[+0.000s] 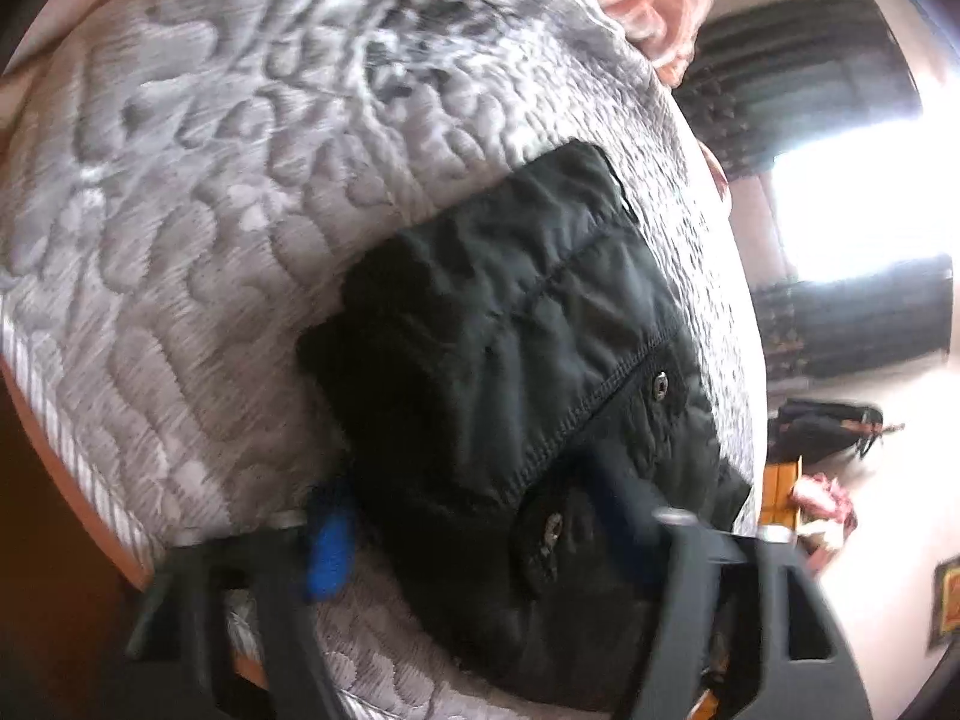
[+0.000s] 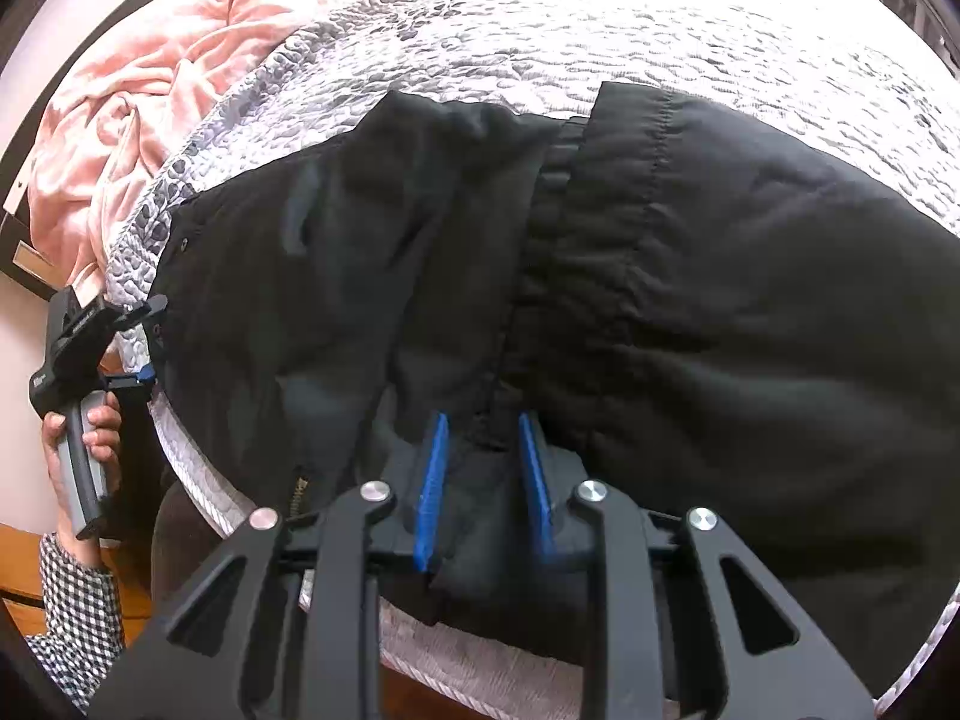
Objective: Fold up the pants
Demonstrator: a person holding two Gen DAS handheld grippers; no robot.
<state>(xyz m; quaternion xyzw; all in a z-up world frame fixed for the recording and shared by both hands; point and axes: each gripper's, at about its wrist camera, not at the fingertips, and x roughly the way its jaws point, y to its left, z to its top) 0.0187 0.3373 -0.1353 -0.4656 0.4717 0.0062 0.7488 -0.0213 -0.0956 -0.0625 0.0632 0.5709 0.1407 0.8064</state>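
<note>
Pants (image 1: 528, 360) are black and bunched up on the grey quilted mattress (image 1: 198, 228) near its edge, snap buttons showing. Left gripper (image 1: 480, 534) is right at the waistband end with its jaws spread wide, fabric lying between the fingers, frame's pretty blurry though. From the right wrist view, the right gripper (image 2: 483, 480) has its blue pads (image 2: 433, 480) set narrow but parted, down at the crotch seam, not pinching it. Pink blanket (image 2: 180, 42) sits crumpled at the far left.
</note>
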